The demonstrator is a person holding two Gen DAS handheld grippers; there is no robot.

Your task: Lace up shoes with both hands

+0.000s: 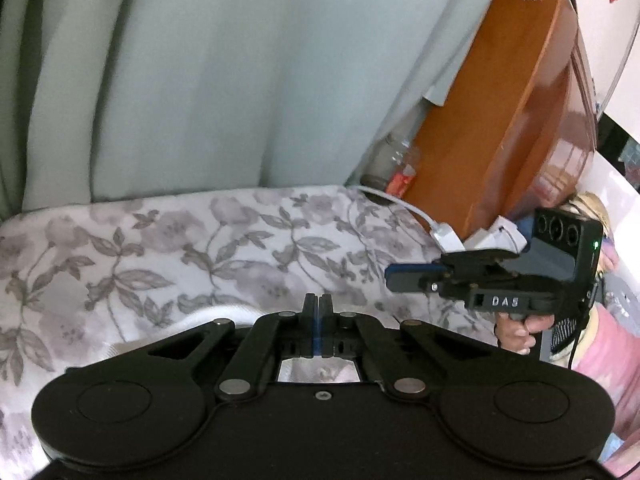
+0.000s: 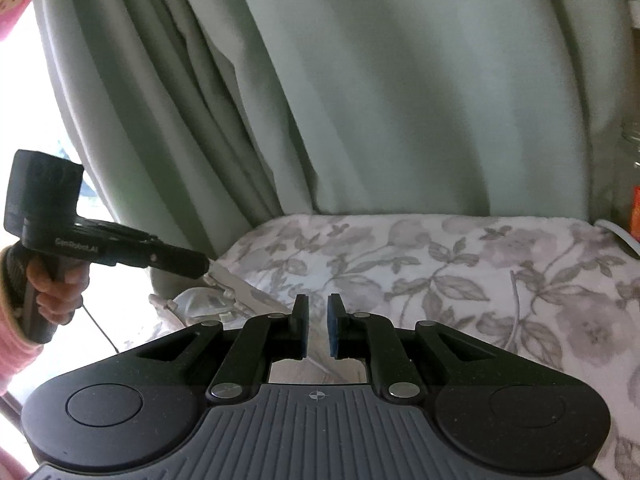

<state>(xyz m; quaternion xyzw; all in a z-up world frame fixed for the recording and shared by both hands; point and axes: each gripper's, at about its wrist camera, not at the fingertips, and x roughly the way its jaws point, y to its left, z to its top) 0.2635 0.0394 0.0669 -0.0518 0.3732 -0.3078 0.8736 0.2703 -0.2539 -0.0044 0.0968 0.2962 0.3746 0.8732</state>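
pale curtain (image 1: 200, 80) behind floral bedcover (image 1: 160, 248) — wooden headboard (image 1: 520, 100), white charger (image 1: 448, 238)

The matte black two-finger left gripper (image 1: 318, 304) has blue pads, silver pivot rivets and two round discs along the bottom of the frame; at lower left in the other view its side bears pale lettering; the right gripper (image 2: 318, 320) adds a ribbed grey plate with a crosshair mark; its side reads "DAS", with a green light; pink ribbed sleeves (image 2: 10, 354) cover both wrists.
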